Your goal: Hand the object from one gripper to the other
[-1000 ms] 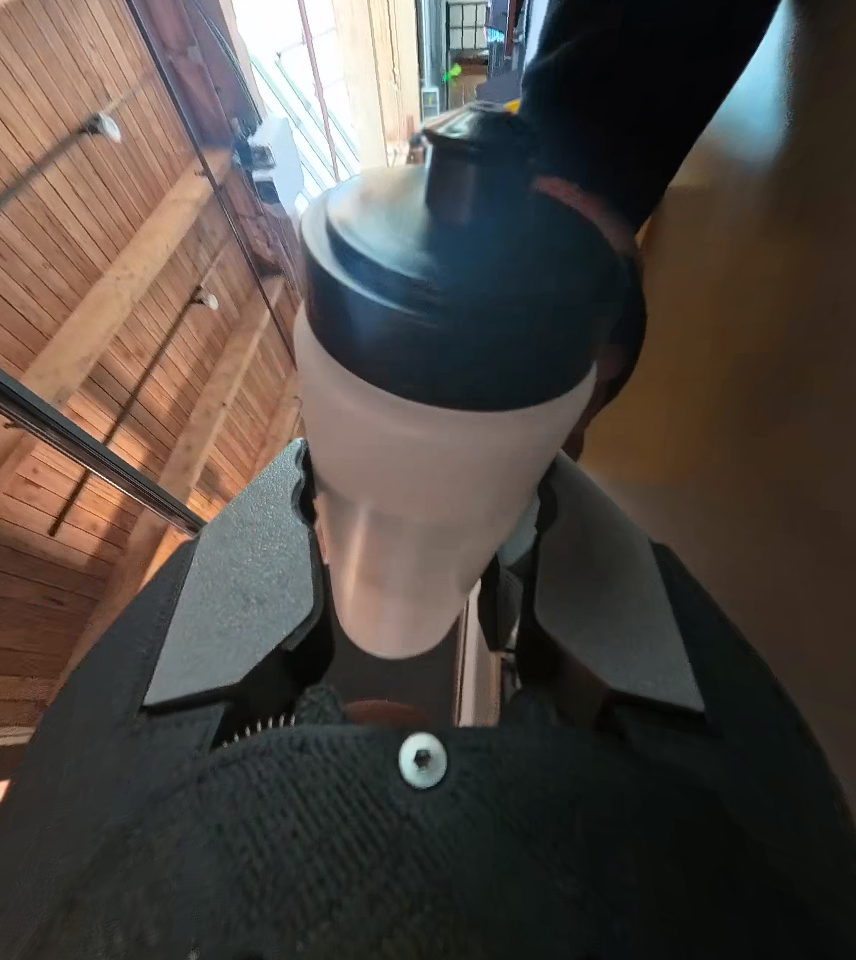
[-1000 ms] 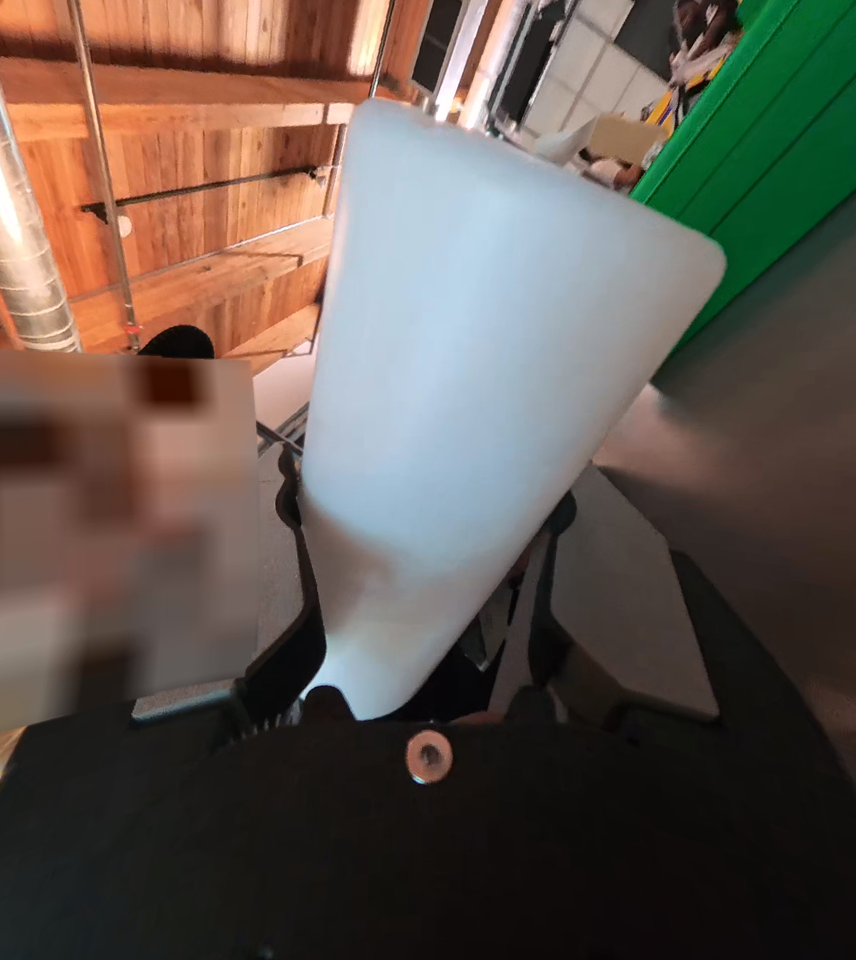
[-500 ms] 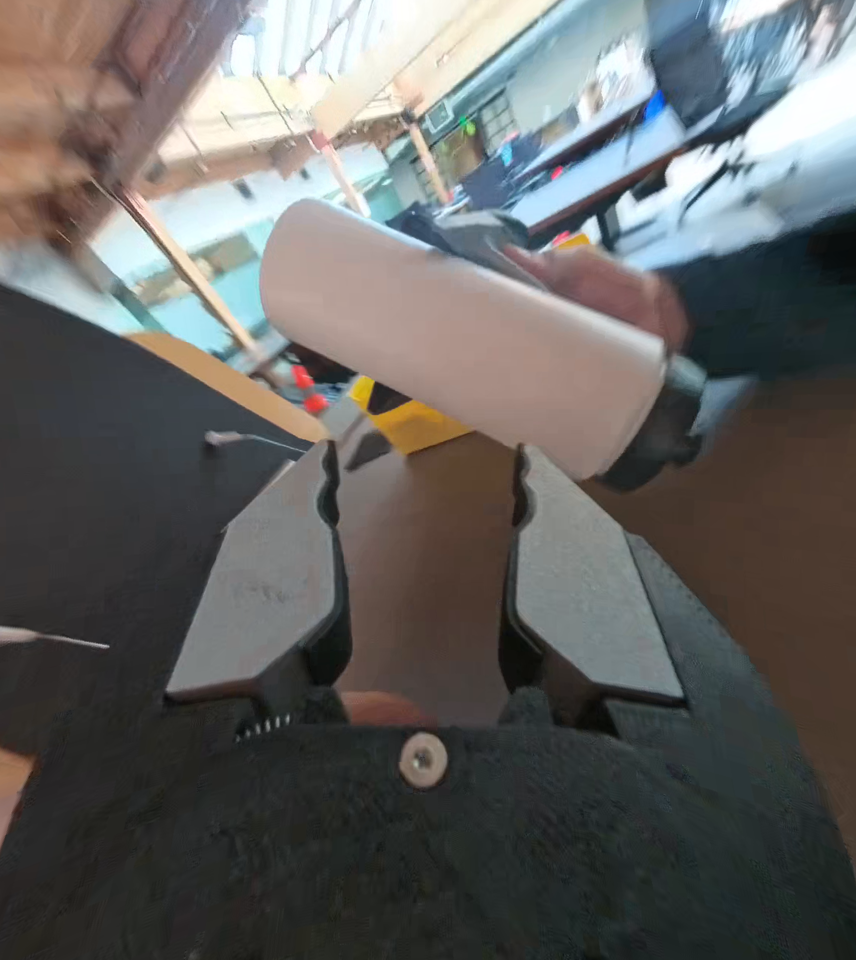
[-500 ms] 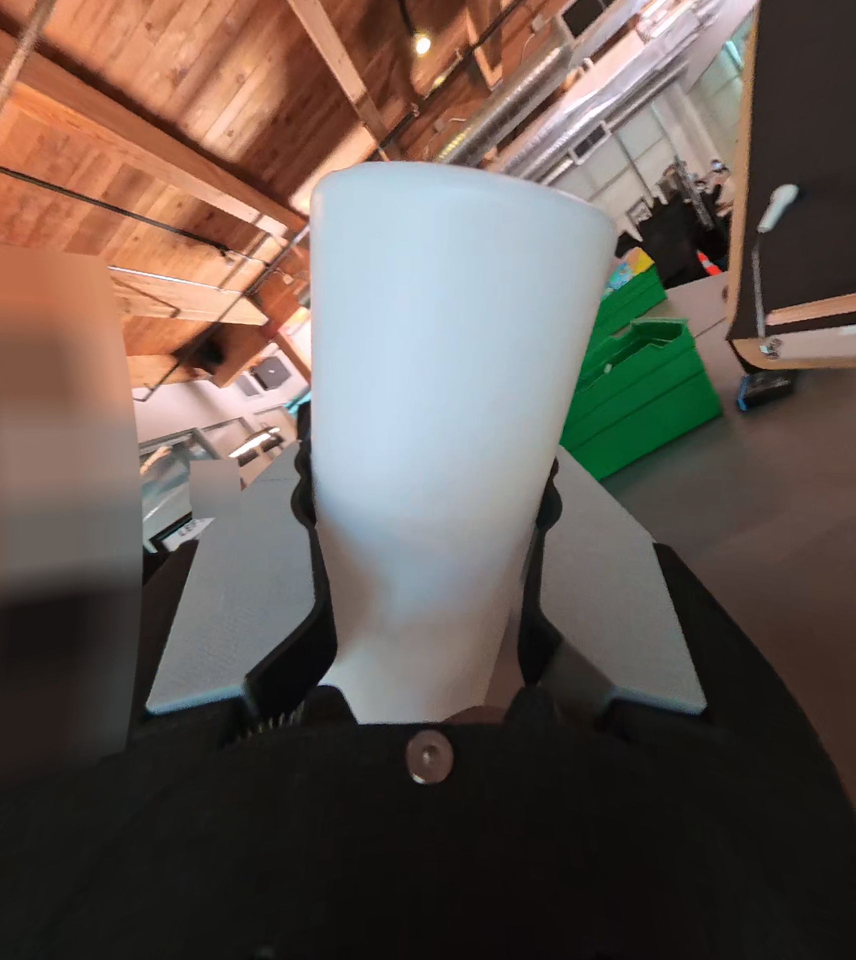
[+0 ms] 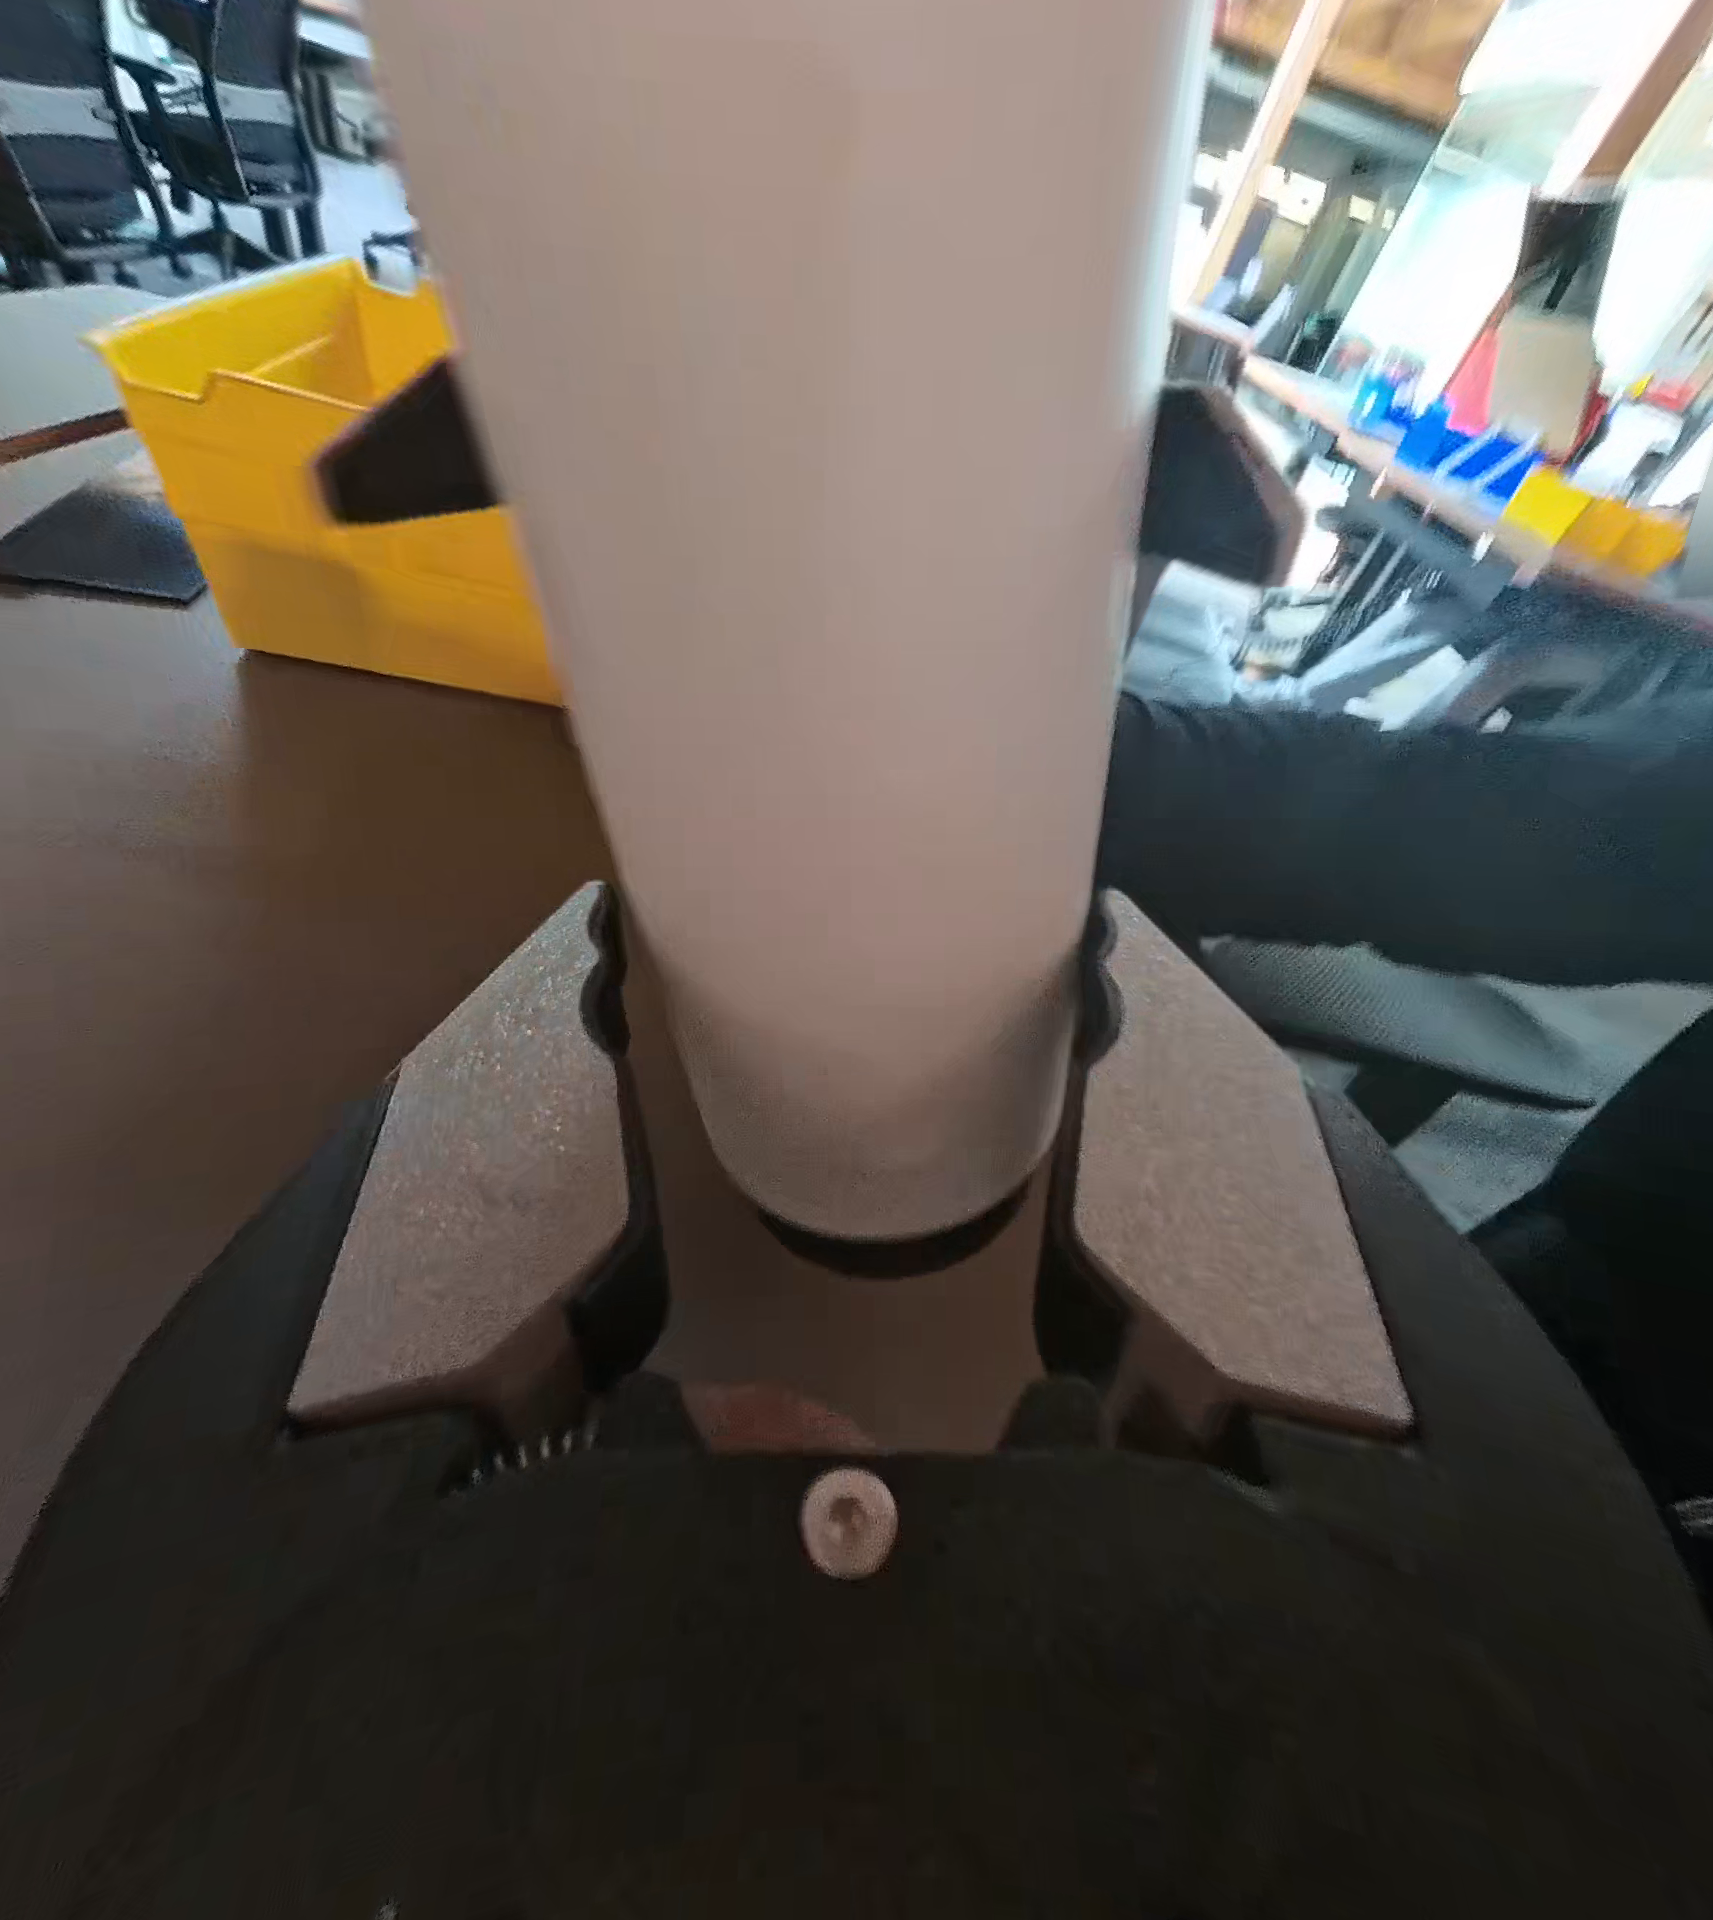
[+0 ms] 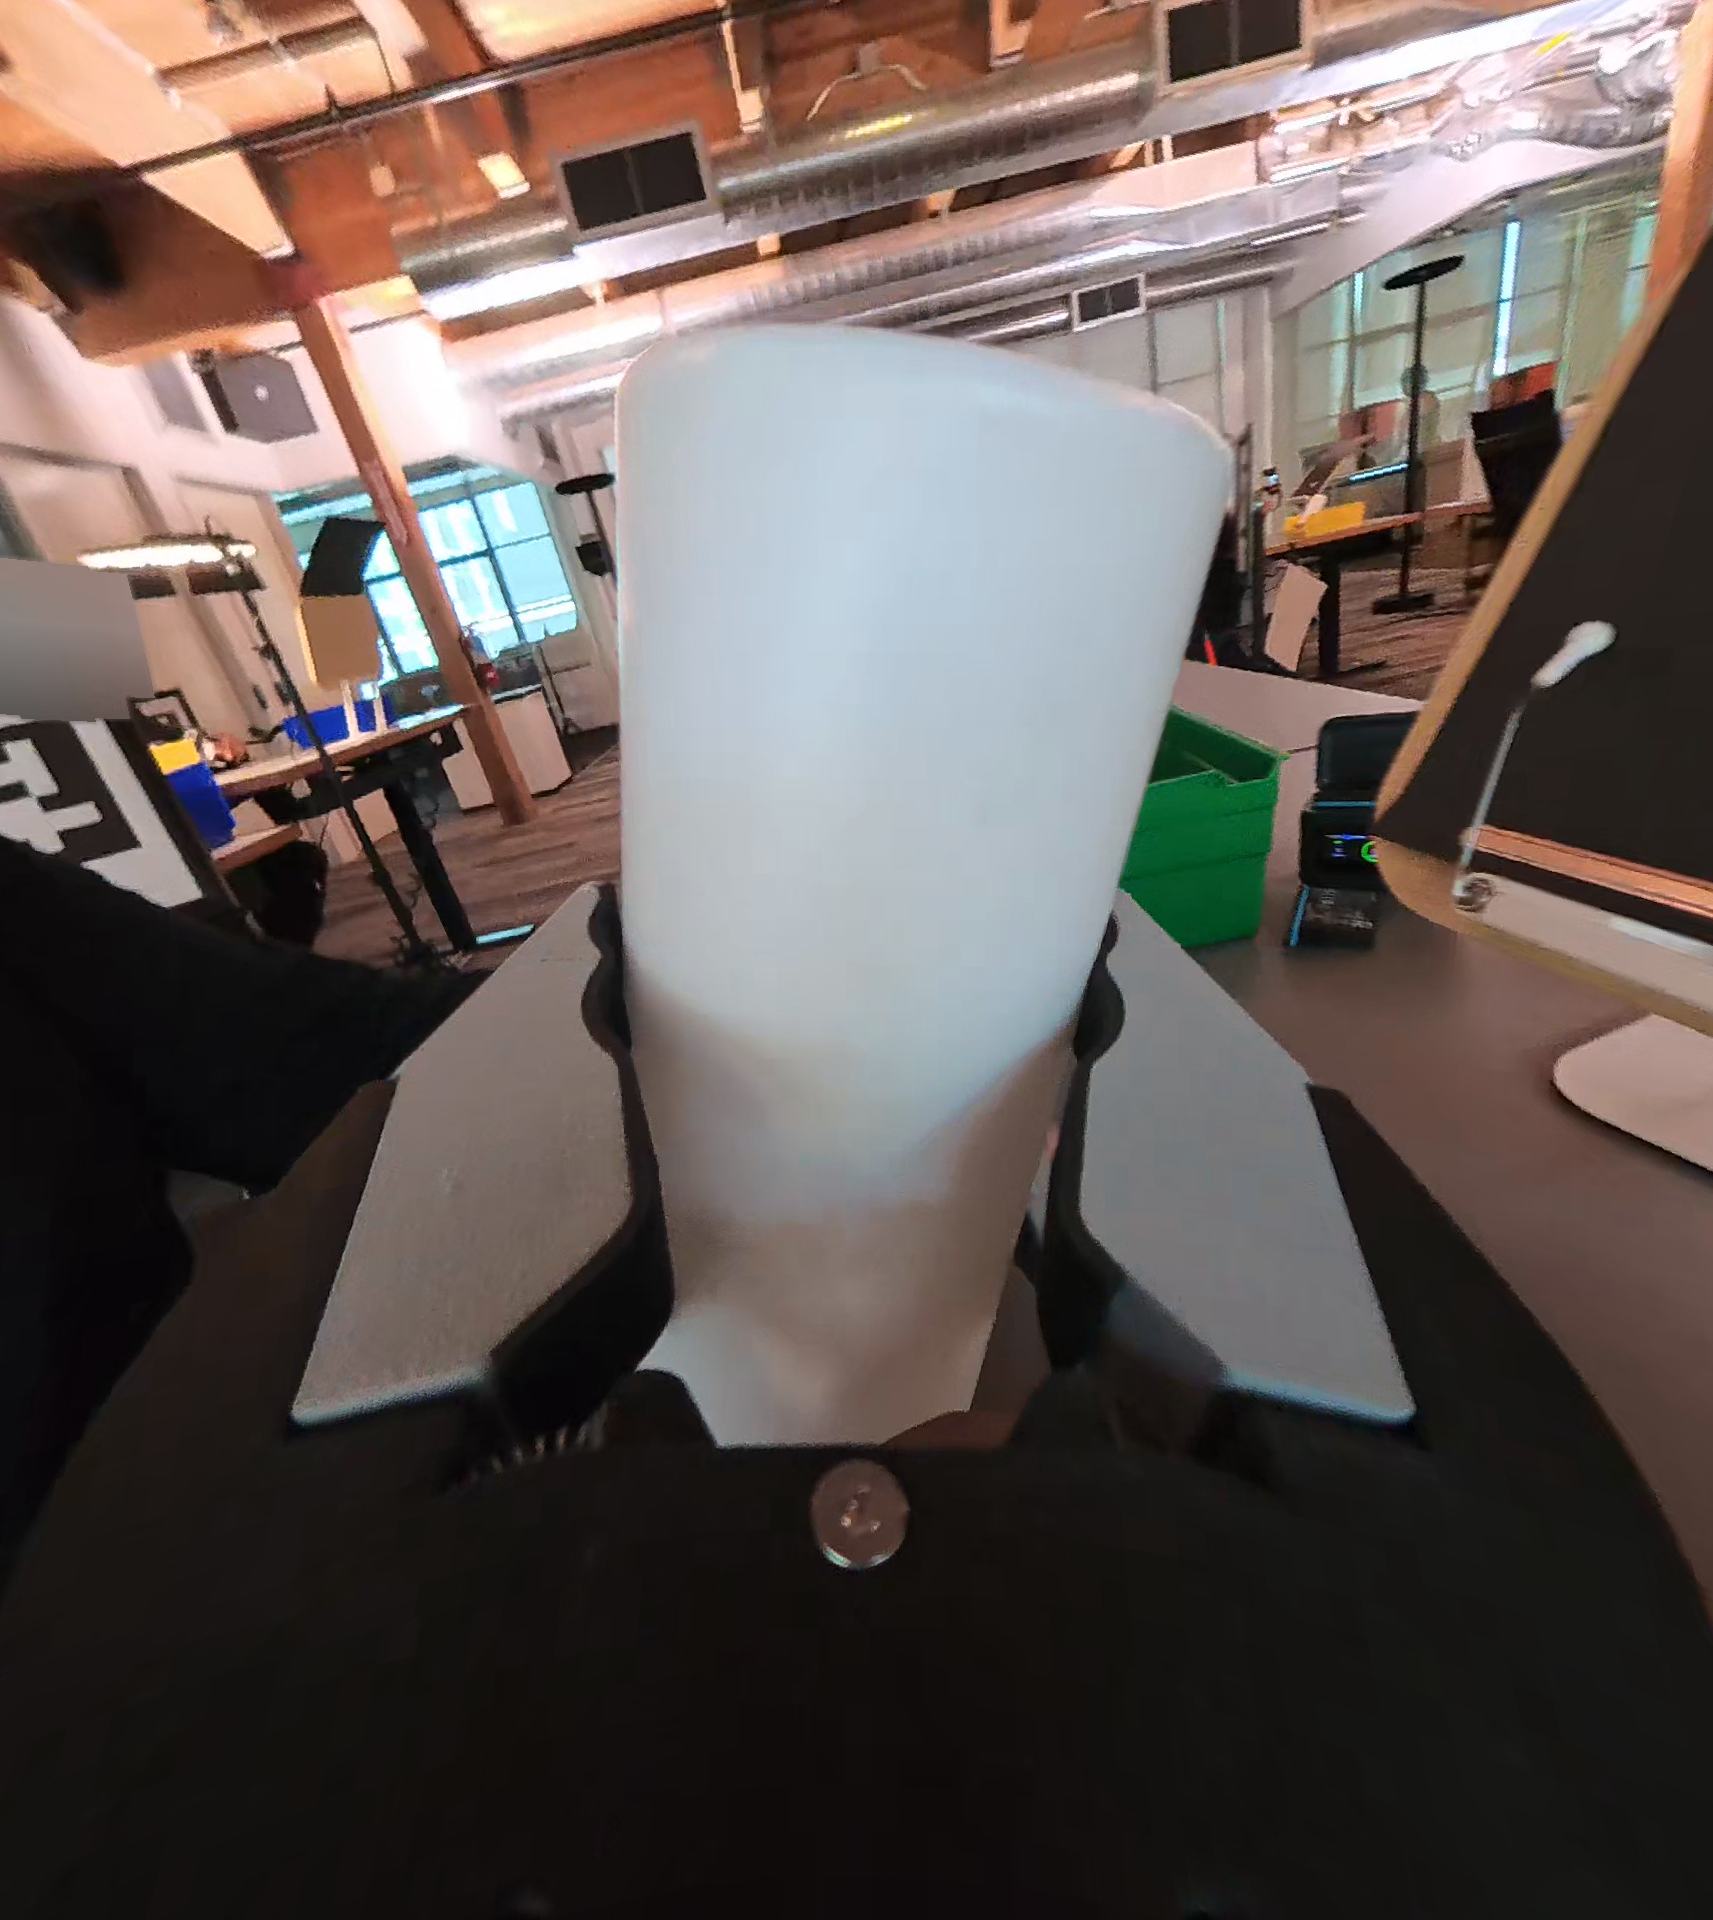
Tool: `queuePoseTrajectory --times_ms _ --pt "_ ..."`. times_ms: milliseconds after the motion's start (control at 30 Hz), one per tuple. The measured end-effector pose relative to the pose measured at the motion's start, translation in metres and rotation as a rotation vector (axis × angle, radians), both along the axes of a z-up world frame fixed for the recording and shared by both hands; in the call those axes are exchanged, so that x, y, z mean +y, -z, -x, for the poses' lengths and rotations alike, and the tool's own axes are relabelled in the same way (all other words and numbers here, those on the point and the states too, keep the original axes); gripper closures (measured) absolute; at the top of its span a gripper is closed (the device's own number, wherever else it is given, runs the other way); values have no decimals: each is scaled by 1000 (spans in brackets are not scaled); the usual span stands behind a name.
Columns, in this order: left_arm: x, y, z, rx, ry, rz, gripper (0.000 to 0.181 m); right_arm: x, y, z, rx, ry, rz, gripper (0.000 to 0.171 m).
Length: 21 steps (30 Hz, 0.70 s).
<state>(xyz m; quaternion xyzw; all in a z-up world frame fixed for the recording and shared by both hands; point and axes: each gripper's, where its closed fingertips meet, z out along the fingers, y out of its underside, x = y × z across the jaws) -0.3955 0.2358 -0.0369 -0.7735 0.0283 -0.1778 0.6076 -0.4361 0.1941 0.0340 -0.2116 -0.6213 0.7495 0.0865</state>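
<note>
Left wrist view: a white translucent plastic bottle [image 5: 810,520] fills the centre of the frame. Its long axis runs straight up the picture, in line with the left gripper [image 5: 847,966]. The bottle's black lid [image 5: 883,1247] is the near end and sits low between the two grey fingers. Both finger pads lie against or just beside the bottle wall near the tips. No dent shows there, so I cannot tell whether this gripper is squeezing or merely flanking the bottle.

Higher in the same frame, dark fingers [image 5: 395,457] of the other gripper bracket the bottle from left and right, in front of a yellow plastic bin [image 5: 364,603]. The bin stands on a dark brown table [image 5: 156,883].

Right wrist view: the right gripper [image 6: 852,966] is clenched on the bottle [image 6: 893,675]. The wall is visibly pinched inward between its pads. The bottle rises up the centre of the frame with its flat base as the far end.

Finding: the bottle is held in the air, clear of the table, with both grippers on one axis. The left gripper is at the lid end and the right gripper farther along the body. In my judgement the transfer turns on the left gripper's hold being firm before the right gripper lets go. A premature release risks a drop.
</note>
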Motion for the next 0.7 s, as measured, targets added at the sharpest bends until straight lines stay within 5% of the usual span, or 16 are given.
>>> queuePoseTrajectory --times_ms 200,467,700 --pt "6 7 3 157 -34 17 95 -4 2 -4 48 -13 -33 86" --pt "-8 -11 62 595 -381 -11 96 12 3 3 -42 -32 24 88" --pt "-34 -32 110 1236 -680 -5 95 10 20 6 -100 -53 -43 86"
